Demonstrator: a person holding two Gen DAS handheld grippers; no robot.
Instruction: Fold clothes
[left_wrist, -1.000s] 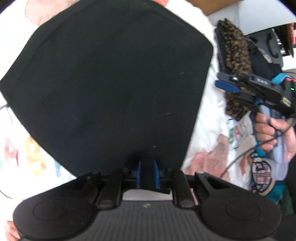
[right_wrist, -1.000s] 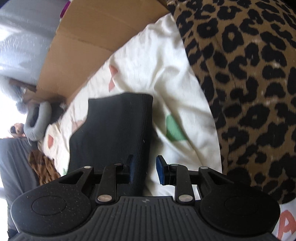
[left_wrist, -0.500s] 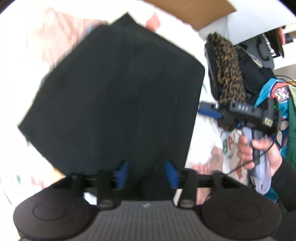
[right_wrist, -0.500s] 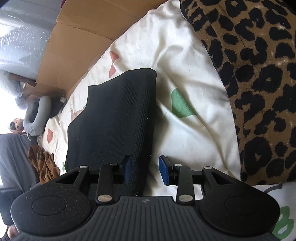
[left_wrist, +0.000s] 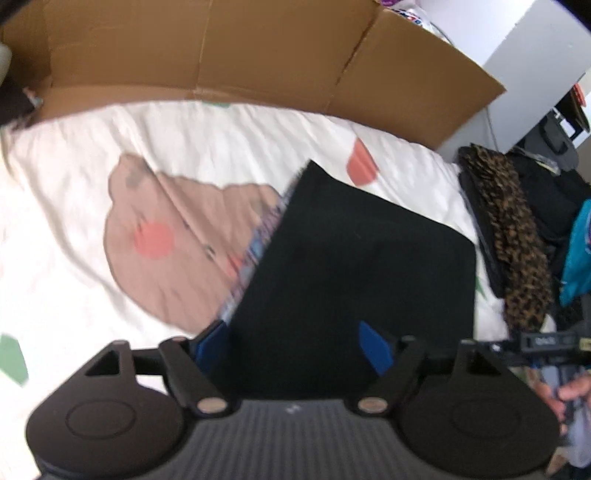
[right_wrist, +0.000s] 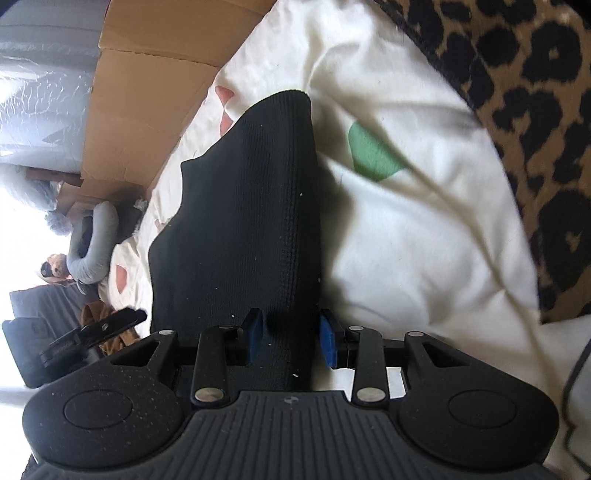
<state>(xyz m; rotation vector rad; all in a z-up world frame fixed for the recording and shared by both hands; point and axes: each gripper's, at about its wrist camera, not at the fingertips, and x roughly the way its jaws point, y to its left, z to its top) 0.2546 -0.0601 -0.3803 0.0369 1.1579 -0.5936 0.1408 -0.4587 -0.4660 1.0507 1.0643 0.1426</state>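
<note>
Jaws of the left gripper (left_wrist: 295, 349) have just opened wide, releasing the black garment (left_wrist: 354, 258) onto the bed (left_wrist: 221, 147); right gripper (right_wrist: 291, 338), part-open, straddles its edge, so withdrawing could drag the fold loose.

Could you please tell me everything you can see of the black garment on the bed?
The black garment is a finely ribbed knit, folded into a thick, roughly rectangular pad. It lies on the white printed bedsheet, beside leopard-print fabric. The right tongs straddle one edge of it. The left tongs, just opened, stand wide over it.
</note>
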